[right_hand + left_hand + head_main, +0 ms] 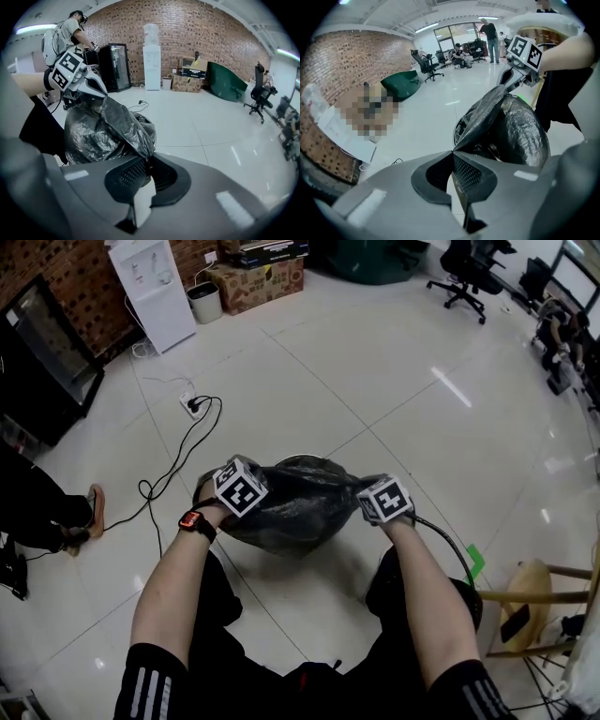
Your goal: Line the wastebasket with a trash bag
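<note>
A black trash bag (298, 505) is draped over the wastebasket on the white tile floor in front of me, and the basket is almost wholly hidden beneath it. My left gripper (242, 489) is at the bag's left side, my right gripper (384, 502) at its right side. In the left gripper view the jaws (453, 153) are shut on a pulled-up edge of the bag (506, 126). In the right gripper view the jaws (148, 158) are likewise shut on a stretched fold of the bag (105, 129). A dark opening (459, 133) shows under the film.
A power strip (192, 406) and black cable (173, 470) lie on the floor at the left. A person's foot (92, 506) is further left. A wooden stool (530, 601) stands at the right. A white water dispenser (152, 289) and cardboard box (258, 282) stand at the back.
</note>
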A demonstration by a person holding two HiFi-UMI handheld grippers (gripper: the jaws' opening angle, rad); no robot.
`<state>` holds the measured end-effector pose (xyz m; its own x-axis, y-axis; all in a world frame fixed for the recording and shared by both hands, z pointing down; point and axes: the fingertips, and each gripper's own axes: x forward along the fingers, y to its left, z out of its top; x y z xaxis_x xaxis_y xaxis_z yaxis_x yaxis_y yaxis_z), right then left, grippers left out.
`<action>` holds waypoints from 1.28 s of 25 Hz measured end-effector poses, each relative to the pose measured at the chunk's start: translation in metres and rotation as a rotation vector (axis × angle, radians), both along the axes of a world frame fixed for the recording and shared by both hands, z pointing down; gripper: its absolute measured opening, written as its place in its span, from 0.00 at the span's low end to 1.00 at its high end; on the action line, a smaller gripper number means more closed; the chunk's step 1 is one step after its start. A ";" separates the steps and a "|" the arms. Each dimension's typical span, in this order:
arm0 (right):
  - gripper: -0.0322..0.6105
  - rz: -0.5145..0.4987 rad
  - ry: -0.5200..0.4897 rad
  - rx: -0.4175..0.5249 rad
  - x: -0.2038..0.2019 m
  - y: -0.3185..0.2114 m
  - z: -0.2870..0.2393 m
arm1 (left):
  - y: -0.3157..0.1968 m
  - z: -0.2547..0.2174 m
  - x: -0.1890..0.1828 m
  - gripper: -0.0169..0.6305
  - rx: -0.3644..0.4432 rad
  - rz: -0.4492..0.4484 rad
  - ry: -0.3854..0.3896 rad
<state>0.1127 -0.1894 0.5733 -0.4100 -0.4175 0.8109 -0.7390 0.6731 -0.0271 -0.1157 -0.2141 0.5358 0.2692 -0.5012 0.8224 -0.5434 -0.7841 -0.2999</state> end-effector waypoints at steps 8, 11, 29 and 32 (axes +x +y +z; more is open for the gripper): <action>0.06 -0.033 0.044 -0.019 0.003 -0.017 0.028 | -0.019 0.032 0.017 0.03 -0.015 -0.021 0.028; 0.06 -0.075 0.073 -0.043 0.000 -0.016 0.042 | -0.023 0.040 0.012 0.03 -0.029 -0.043 0.036; 0.06 0.000 -0.054 -0.030 0.011 -0.051 0.057 | -0.062 0.058 0.002 0.03 -0.047 -0.152 0.180; 0.07 0.016 -0.055 -0.032 0.012 -0.060 0.061 | -0.072 0.066 -0.001 0.03 -0.064 -0.183 0.185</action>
<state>0.1246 -0.2497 0.6341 -0.4478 -0.3988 0.8003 -0.7467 0.6592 -0.0893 -0.1167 -0.2859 0.6018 0.3270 -0.5040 0.7994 -0.7190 -0.6816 -0.1357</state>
